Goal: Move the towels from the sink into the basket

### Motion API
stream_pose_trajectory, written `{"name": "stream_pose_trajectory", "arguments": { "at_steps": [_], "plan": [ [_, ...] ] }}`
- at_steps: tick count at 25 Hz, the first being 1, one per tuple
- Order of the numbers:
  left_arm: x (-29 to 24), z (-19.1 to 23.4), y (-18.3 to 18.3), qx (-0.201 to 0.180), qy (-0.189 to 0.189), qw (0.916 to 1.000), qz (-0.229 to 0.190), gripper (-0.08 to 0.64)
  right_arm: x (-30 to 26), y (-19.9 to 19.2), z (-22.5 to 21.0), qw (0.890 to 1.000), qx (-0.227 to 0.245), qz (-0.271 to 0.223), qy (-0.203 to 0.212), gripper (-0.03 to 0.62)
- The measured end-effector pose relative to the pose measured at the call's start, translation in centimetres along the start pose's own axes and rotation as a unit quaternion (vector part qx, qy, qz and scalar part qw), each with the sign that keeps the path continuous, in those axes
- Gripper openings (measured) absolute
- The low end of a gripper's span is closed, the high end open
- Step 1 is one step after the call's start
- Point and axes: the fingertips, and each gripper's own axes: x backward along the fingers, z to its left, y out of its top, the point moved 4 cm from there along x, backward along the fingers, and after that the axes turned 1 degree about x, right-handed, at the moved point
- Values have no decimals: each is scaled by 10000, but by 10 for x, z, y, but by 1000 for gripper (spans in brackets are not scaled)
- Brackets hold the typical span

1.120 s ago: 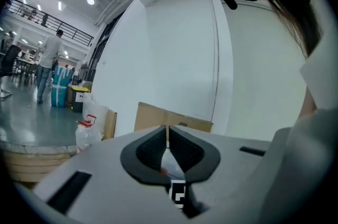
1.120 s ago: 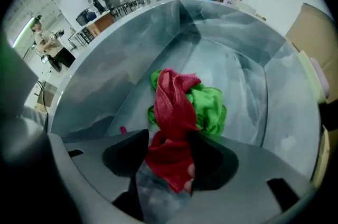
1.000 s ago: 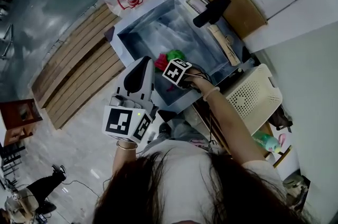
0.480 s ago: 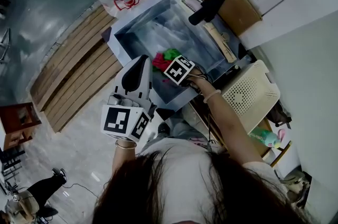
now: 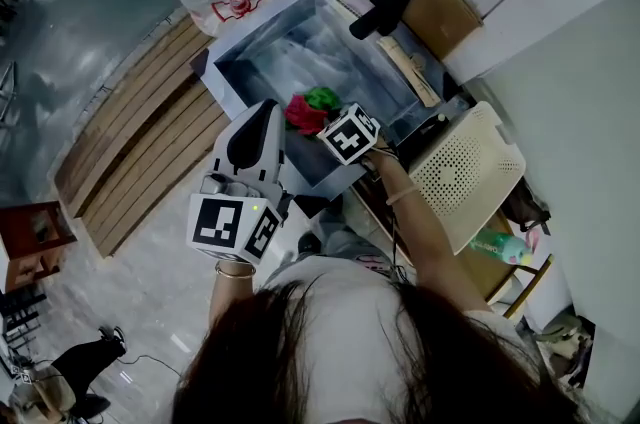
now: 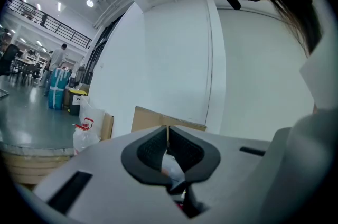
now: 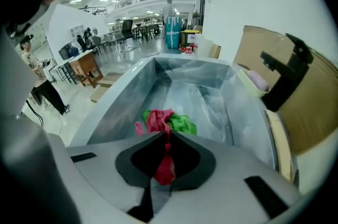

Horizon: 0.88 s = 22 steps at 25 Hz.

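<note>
Timber slats (image 5: 140, 132) lie on the floor at far left, apart from everything the job involves. Next across is my left gripper (image 5: 266, 115), held up beside the near left corner of the rectangular stainless steel sink (image 5: 262, 62). Its own view shows the jaws pressed together with no cloth between them. I judge it is parked there simply to stay out of the other arm's way, since one towel needs only one grip. Inside the sink, towards its near wall, sits the crumpled red towel (image 7: 165, 162), with a bright green towel (image 7: 182, 123) bunched against its far side. A small pink scrap shows at the left of the heap, and I cannot tell whether it is a separate cloth. My right gripper (image 7: 168, 138) reaches in over the near rim, its jaws clamped on a fold of the red towel, which hangs through between the pads. I read the grip on a raised fold as the easy way to peel it off the green one. Whether the rest of the red towel is clear of the sink floor I cannot tell. A black tap (image 5: 380, 9) stands over the far rim. Well to the right of the sink, the cream perforated plastic basket (image 5: 470, 177) waits below counter level with no towel visible in it. Carrying the towel there looks like a lift over the rim and a swing right.
</note>
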Motion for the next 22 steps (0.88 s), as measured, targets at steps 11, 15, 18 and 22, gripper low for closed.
{"name": "stream_pose_trajectory", "arguments": {
  "at_steps": [11,15,18,22],
  "plan": [
    [28,-14,12,-84,-160,9996,-216,11,57,20,15,9942,-410,-948,-300,40],
    [34,-19,16,-121,-239,9992,-289,11,79,29,17,9885,-502,-1355,-454,40],
    [37,-23,20,-166,-310,9988,-342,11,98,36,19,9837,-562,-1621,-544,40],
    [43,-26,22,-173,-346,9985,-374,11,128,49,21,9753,-584,-2010,-710,40]
  ]
}}
